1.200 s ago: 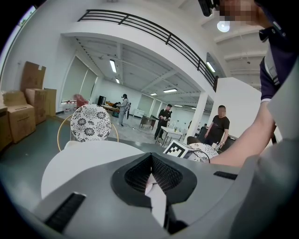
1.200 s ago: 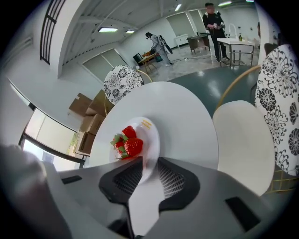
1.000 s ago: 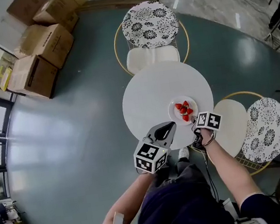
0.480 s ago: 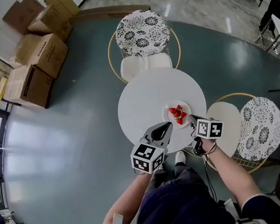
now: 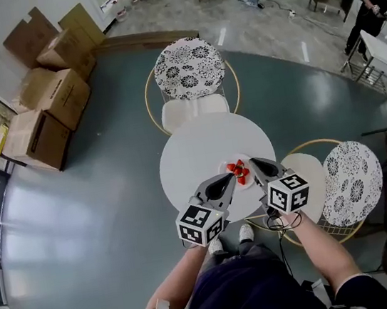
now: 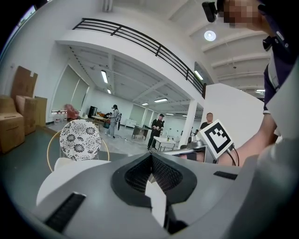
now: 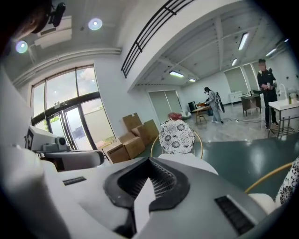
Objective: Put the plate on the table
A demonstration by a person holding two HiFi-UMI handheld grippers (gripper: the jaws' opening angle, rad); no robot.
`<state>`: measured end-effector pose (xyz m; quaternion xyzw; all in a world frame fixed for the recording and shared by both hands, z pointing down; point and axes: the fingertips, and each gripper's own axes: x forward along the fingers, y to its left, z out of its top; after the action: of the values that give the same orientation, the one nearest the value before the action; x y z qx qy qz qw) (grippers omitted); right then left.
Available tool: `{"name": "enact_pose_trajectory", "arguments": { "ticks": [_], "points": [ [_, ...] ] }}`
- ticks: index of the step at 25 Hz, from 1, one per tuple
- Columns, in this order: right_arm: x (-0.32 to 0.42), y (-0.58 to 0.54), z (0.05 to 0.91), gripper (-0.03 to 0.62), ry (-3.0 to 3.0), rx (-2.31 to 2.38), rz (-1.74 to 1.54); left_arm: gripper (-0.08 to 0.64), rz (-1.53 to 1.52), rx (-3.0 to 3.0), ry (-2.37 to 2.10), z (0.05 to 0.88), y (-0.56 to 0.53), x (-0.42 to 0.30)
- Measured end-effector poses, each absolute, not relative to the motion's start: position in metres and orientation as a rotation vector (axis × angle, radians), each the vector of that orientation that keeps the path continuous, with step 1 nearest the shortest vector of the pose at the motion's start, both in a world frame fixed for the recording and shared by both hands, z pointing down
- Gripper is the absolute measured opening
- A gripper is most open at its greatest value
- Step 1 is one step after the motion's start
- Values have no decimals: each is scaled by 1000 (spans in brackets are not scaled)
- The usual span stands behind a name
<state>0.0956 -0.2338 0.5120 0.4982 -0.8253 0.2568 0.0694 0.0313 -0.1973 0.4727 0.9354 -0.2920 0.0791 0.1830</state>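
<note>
While the plate (image 5: pixel 243 182) lies flat on the round white surface (image 5: pixel 193 154), toward the edge nearest us and a little to the right, we see a small heap of red strawberries (image 5: pixel 238 171) at its middle. From the head view, the plate sits between the tips of our two tools. The left gripper (image 5: pixel 227 179) points in from the near-left with its tip just beside the plate's left rim. The right gripper (image 5: pixel 255 164) hangs over the plate's right side. We cannot tell from above whether either tip touches the plate.

In the left gripper view we find its fingers (image 6: pixel 93 186) pressed together, with nothing between the ribbed dark pads. The right gripper view shows the same: its fingers (image 7: pixel 224 196) meet along one seam and pinch nothing. Each tool carries its cube of black-and-white square markers toward our body, and our forearms reach down to them from the bottom of the head view.

Beyond the surface stands a chair (image 5: pixel 188 68) with a flower-patterned round back and a white seat tucked against the far edge. A second chair (image 5: pixel 356 180) of the same kind stands at the right, its seat close to the surface. Cardboard boxes (image 5: pixel 48 100) are stacked at the far left on the dark green floor (image 5: pixel 81 224). A person in dark clothes (image 5: pixel 371 5) stands by a table at the far right.
</note>
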Motion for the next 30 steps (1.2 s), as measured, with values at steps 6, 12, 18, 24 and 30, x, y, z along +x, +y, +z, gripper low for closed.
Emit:
{"name": "enact_pose_trajectory", "arguments": {
  "ticks": [6,12,18,24,30],
  "points": [
    [85,-229,453,5,-2619,1484,630,6,175,2682,-796,446,-195,38],
    [74,-217,414,5,-2716,1452,545,6,136,2712,-771,422,-190,40],
    [73,-206,390,5,-2751,1436,451,6,98,2727,-759,403,-183,40],
    [74,-202,377,5,-2775,1437,432,6,91,2738,-748,395,-181,41],
    [79,-201,374,5,-2772,1453,417,6,90,2745,-728,393,-180,46]
  ]
}}
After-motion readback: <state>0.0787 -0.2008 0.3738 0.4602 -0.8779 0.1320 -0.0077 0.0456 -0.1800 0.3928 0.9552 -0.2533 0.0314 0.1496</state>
